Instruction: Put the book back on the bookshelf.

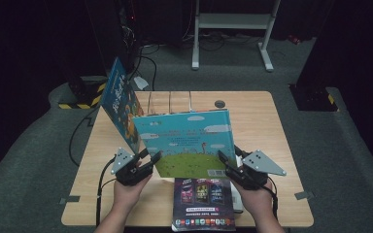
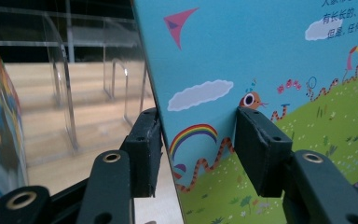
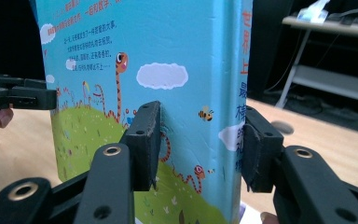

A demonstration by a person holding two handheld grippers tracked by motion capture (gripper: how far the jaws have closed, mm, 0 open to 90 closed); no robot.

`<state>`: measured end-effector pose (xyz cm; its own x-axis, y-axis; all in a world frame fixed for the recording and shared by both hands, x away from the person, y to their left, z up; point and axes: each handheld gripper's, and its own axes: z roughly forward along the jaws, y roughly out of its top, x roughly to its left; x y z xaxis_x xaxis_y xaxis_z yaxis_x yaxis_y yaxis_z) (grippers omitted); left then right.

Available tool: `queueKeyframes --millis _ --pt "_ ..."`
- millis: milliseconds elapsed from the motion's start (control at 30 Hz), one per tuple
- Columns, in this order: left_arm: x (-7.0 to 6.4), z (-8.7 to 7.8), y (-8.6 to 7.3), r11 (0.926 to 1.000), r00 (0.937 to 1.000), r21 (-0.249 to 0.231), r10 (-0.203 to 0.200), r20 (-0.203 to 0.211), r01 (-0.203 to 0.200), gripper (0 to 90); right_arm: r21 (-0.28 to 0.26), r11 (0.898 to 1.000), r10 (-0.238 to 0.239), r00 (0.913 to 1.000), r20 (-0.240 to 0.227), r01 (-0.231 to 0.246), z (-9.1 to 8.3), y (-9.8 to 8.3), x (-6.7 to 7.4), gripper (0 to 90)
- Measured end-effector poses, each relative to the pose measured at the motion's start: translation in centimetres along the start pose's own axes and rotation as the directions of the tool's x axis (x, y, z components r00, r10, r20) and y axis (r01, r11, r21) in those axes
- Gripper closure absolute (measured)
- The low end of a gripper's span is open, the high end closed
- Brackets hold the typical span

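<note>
I see the picture book [image 1: 187,141] upright above the tabletop's [image 1: 272,141] near edge, sky-blue cover over green grass. My left gripper [image 1: 148,156] and right gripper [image 1: 229,159] each clamp a lower corner.

My left gripper [image 2: 198,154]: jaws clamp picture book [image 2: 270,70] edge | cover: kite, cloud, rainbow, snake | behind: clear acrylic rack [image 2: 74,79] on wooden table [image 2: 98,121] | second book [image 2: 0,126] far left
</note>
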<state>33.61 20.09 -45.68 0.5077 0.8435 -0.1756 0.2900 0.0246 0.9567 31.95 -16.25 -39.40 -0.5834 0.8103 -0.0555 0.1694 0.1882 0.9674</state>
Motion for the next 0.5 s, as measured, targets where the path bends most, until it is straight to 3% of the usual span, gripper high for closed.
queueKeyframes --millis 133,300,500 --pt "0.3 0.5 0.2 0.9998 0.9998 0.003 0.017 -0.013 -0.017 51.6 -0.019 1.000 -0.013 0.9999 0.010 0.014 0.5 0.5 -0.1 54.4" --pt "0.7 1.1 -1.0 0.9986 0.9996 0.048 0.024 -0.014 -0.023 51.6 -0.022 1.000 -0.022 0.9996 0.016 0.022 0.8 -0.3 0.2 54.5" --pt "0.7 0.7 -1.3 0.9993 0.9996 0.033 0.020 -0.017 -0.020 51.3 -0.035 0.999 -0.019 0.9998 0.011 0.019 0.5 -0.7 0.8 54.6"
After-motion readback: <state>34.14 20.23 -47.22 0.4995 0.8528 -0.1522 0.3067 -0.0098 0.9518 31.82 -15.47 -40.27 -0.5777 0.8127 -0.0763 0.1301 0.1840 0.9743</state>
